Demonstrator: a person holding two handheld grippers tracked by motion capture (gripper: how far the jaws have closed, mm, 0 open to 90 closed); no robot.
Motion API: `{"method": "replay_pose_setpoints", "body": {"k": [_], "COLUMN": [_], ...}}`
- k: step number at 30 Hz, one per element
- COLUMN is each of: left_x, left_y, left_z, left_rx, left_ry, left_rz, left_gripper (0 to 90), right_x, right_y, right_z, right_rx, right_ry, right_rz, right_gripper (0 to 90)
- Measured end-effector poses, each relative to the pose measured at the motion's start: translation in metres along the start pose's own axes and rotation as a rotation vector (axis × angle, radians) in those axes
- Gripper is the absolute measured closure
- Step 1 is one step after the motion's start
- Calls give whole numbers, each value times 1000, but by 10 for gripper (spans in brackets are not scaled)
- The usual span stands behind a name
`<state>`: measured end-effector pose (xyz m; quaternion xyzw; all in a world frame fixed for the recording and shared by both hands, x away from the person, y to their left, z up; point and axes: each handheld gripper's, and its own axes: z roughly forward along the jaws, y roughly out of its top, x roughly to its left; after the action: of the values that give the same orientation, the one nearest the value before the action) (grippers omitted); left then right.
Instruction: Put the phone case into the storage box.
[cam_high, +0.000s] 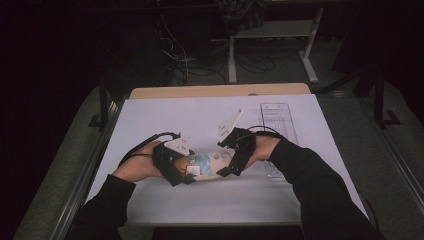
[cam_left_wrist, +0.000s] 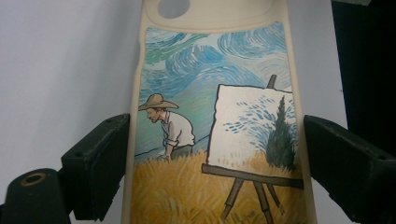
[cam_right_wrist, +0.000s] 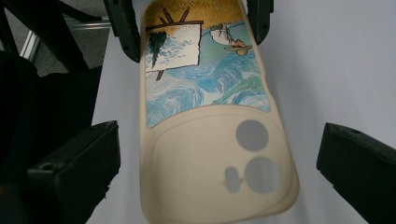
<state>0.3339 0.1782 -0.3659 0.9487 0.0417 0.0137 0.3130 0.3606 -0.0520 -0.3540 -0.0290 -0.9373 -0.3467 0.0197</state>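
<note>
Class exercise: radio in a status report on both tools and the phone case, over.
Left tool clamped on phone case sides. Right tool open, astride camera end, not touching. Case flat on white table. Nothing in the way.

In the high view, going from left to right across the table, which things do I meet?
left gripper → phone case → right gripper → clear plastic tray

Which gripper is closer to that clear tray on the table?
Right. The right gripper sits just beside the clear tray; the left gripper is farther away, at the phone case's other end.
</note>
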Motion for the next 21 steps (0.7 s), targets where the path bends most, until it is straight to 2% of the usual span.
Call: {"method": "replay_pose_setpoints", "body": {"k": [10, 21], "left_x": [-2, -4], "left_y": [2, 4], "left_z": [1, -1], "left_rx": [-1, -6], "left_ry": [-2, 3], "left_rz": [19, 25], "left_gripper": [109, 109], "right_x": [2, 5], "right_y": [2, 2], "right_z": [12, 26], "right_rx": [17, 63], "right_ry": [19, 47], "right_rz": [-21, -28], "right_gripper": [0, 0]}}
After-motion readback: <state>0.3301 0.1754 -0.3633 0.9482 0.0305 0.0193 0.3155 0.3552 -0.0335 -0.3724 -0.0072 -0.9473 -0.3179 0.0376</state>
